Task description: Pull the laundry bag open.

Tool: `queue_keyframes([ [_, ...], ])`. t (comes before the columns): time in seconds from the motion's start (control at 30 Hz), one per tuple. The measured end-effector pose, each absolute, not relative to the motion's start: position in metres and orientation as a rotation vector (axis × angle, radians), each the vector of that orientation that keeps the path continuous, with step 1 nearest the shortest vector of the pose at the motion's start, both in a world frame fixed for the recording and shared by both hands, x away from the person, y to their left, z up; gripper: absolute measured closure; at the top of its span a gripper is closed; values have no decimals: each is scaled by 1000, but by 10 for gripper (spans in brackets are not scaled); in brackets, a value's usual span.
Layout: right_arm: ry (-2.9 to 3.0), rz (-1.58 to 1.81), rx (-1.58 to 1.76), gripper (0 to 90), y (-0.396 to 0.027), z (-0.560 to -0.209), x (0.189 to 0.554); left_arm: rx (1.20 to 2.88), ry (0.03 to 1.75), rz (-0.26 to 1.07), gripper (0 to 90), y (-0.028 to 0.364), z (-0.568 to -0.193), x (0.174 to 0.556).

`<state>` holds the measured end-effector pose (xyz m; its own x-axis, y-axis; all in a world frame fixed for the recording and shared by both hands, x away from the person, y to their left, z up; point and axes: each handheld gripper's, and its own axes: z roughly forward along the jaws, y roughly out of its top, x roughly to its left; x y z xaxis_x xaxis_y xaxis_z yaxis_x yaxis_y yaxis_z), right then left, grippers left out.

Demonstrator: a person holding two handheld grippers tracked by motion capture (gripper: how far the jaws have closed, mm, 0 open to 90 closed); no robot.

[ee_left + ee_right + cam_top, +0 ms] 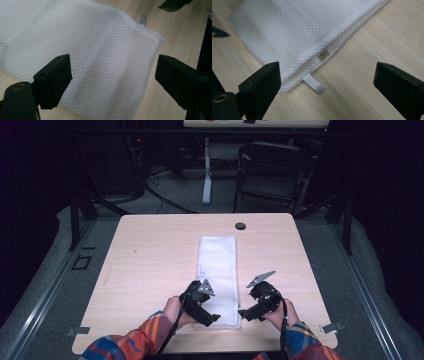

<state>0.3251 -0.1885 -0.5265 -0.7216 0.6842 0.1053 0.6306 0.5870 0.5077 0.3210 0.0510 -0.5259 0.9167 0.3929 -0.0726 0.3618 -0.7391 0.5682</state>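
Left hand: comes in from the near edge of the surface in a plaid sleeve of orange, red and blue; holds the left tongs just beside the near left corner of the cloth.
Left tongs: black, with a grey three-cornered plate on top; angled toward the cloth's near end. In the left gripper view the jaws stand wide apart, with white mesh between and beyond them; nothing is gripped.
Cloth: white mesh fabric, folded into a long narrow rectangle; lies flat near the middle of the surface, its long side running from the near edge toward the far edge. Weave of small holes plain in the left gripper view and the right gripper view.
Tag: small white strip sticking out from the cloth's layered edge, lying on the bare wood; a small label-like patch sits on the hem just beside it.
Right tongs: black, grey plate on top; just beside the near right corner of the cloth. In the right gripper view the jaws stand wide apart over the cloth's corner and tag, gripping nothing.
Right hand: plaid sleeve, holding the right tongs.
Surface: pale wood top with a dark round hole near the far edge.
Chair: dark, on the floor beyond the surface.
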Motion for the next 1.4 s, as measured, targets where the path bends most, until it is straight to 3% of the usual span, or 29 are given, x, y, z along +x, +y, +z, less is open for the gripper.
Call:
queue_keyframes([
  [0.13,2704,813,1133,70,-189,-527,325,2497,490,50,171,42,-532,315],
  [0.27,2712,807,1133,80,-189,-528,325,2506,428,28,271,34,-536,309],
  [0.33,2714,809,1133,86,-188,-529,326,2510,406,15,367,31,-540,308],
  [0.43,2722,802,1130,91,-188,-529,326,2531,395,8,423,26,-545,307],
  [0.7,2732,791,1129,105,-187,-530,326,2589,402,21,537,21,-557,308],
  [1.17,2740,781,1124,121,-186,-531,326,2563,422,35,707,25,-560,313],
  [1.4,2742,760,1124,147,-184,-532,326,2549,438,50,833,27,-560,316],
])
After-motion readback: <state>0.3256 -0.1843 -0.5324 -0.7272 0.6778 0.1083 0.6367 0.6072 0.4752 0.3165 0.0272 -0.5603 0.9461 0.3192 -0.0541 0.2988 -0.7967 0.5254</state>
